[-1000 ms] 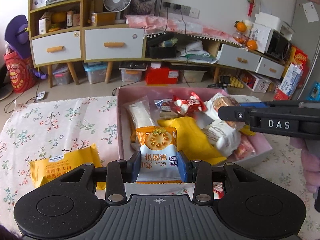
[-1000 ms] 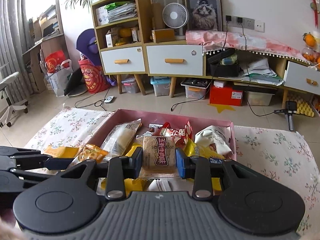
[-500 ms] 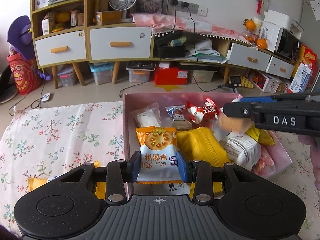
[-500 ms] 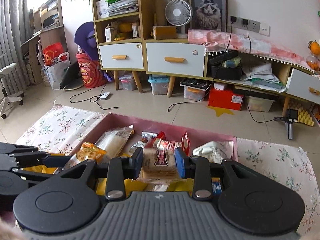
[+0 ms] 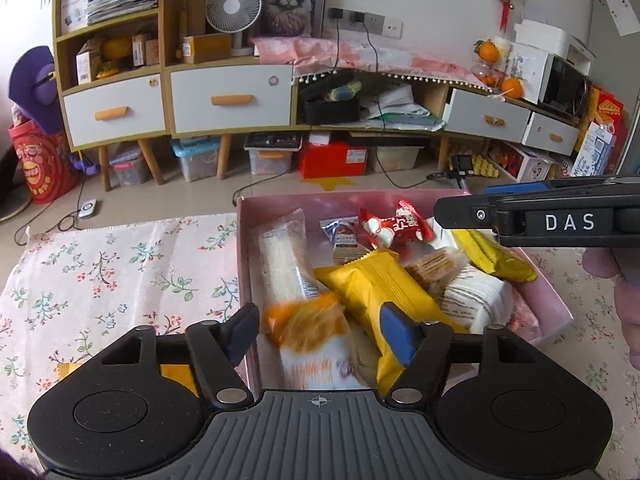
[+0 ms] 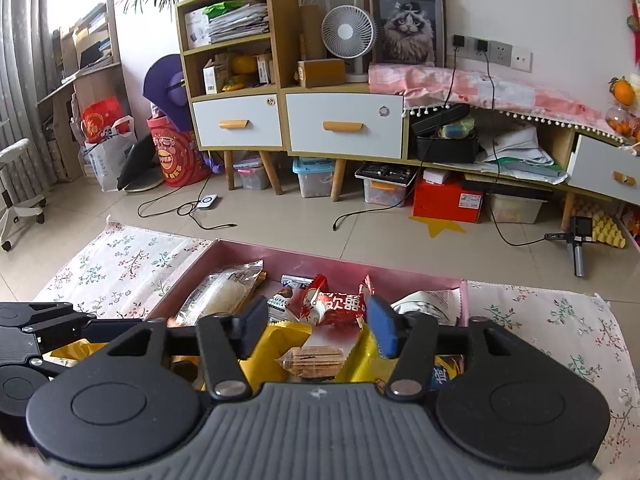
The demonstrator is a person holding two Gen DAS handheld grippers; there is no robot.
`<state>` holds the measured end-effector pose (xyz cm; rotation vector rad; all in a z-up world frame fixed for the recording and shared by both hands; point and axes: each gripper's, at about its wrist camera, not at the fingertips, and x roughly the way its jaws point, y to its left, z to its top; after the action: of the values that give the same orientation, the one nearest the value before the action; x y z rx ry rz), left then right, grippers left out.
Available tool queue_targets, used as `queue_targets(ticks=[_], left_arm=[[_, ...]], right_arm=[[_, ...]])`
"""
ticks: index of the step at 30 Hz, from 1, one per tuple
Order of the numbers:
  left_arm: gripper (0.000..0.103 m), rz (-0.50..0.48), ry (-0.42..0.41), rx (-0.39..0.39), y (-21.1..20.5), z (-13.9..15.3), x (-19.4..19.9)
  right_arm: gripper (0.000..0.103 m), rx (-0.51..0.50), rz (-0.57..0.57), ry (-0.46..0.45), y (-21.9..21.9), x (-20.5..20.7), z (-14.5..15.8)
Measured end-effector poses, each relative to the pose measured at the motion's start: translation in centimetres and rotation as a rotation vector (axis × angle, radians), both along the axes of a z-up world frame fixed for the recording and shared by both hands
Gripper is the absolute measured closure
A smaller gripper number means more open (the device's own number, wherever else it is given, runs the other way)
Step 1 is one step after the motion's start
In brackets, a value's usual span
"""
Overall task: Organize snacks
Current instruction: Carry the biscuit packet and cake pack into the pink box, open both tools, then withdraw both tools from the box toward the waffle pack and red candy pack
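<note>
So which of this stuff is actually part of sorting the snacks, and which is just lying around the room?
Part of the job:
pink box
orange biscuit packet
yellow packet
red candy packet
wafer packet
left gripper, open
right gripper, open

Just lying about:
white fan
cat picture
red storage box

Glossy snack wrappers in a matt pink box on a printed cloth.

The pink box [image 5: 554, 304] looks like smooth matt card. The yellow packet [image 5: 372, 280] and red packet [image 6: 334, 306] are shiny plastic film; the wafer packet [image 6: 314, 360] is clear film. The floral cloth [image 5: 120, 264] is matt woven fabric. The left gripper [image 5: 318, 330] and right gripper [image 6: 316, 326] are matt black plastic, with ribbed grey bodies, silvery metal pivot pins and smooth blue pads [image 5: 394, 334].
</note>
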<state>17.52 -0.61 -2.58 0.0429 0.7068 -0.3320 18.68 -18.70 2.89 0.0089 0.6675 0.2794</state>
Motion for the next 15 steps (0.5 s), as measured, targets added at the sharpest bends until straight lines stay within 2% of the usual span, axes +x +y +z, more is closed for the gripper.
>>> queue_targets(ticks=[6, 15], left_arm=[[0.023, 0.001, -0.007, 0.005, 0.3, 0.7, -1.6], [0.017, 0.011, -0.001, 0.013, 1.1, 1.2, -4.4]], right_arm=[[0.036, 0.002, -0.009, -0.005, -0.3, -1.1, 0.7], [0.024, -0.003, -0.004, -0.004, -0.4, -3.4, 1.2]])
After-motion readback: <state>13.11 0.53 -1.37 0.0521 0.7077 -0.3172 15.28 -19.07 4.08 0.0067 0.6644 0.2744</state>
